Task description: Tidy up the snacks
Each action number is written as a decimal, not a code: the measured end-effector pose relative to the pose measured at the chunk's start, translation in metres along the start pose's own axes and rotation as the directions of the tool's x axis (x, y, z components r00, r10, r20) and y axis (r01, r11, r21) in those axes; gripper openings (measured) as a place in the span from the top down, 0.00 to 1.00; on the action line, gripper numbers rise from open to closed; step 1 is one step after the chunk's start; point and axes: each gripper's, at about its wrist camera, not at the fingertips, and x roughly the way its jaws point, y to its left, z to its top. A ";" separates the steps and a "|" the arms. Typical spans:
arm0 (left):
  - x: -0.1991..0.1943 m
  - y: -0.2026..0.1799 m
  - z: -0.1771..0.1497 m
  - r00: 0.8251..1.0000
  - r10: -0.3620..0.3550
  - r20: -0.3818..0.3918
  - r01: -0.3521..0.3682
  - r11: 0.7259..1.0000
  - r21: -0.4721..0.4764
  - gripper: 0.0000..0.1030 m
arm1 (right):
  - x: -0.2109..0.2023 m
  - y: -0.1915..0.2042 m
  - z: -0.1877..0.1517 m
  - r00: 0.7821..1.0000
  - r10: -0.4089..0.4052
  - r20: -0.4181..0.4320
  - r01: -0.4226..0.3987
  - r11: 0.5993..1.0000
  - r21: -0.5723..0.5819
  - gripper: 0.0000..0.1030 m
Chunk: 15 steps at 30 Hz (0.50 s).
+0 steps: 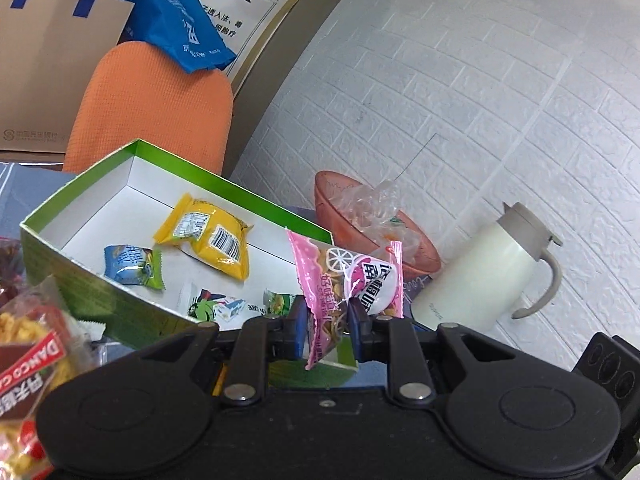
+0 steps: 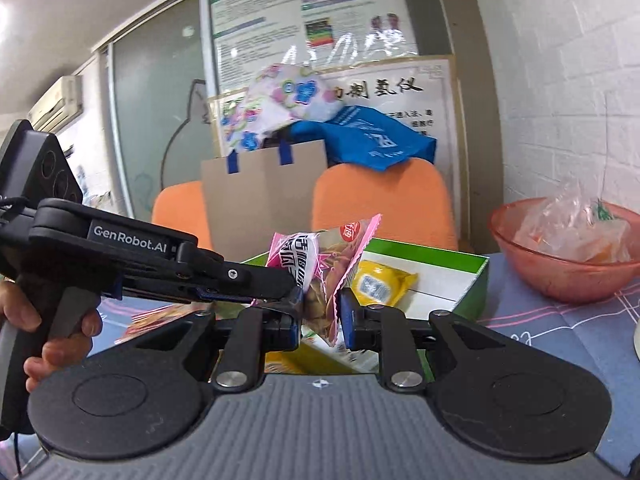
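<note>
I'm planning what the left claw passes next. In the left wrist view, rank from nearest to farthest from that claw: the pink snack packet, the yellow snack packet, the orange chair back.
1. Pink snack packet: pinched in the left claw itself.
2. Yellow snack packet: lying inside the green-and-white cardboard box, ahead and left.
3. Orange chair back: behind the box, upper left.

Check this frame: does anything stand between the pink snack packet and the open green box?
Nothing visible does. The pink snack packet, pinched by both hand-held grippers, left and right, hangs just in front of the green box, whose open top is uncovered.
</note>
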 end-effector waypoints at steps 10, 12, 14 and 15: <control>-0.003 0.004 -0.017 0.986 0.158 0.057 -0.160 0.987 0.024 0.00 | 0.013 -0.003 -0.027 0.985 -0.170 0.032 0.173 0.974 -0.147 0.00; -0.017 -0.002 -0.022 0.983 0.167 0.070 -0.170 0.985 0.036 0.00 | 0.002 -0.001 -0.030 0.986 -0.164 0.032 0.166 0.977 -0.131 0.00; -0.035 -0.009 -0.029 0.979 0.182 0.097 -0.186 0.982 0.040 0.00 | -0.011 0.001 -0.032 0.989 -0.142 0.032 0.144 0.986 -0.085 0.00; -0.044 -0.011 -0.033 0.975 0.194 0.107 -0.199 0.979 0.037 0.00 | -0.018 0.003 -0.035 0.991 -0.129 0.032 0.130 0.989 -0.065 0.00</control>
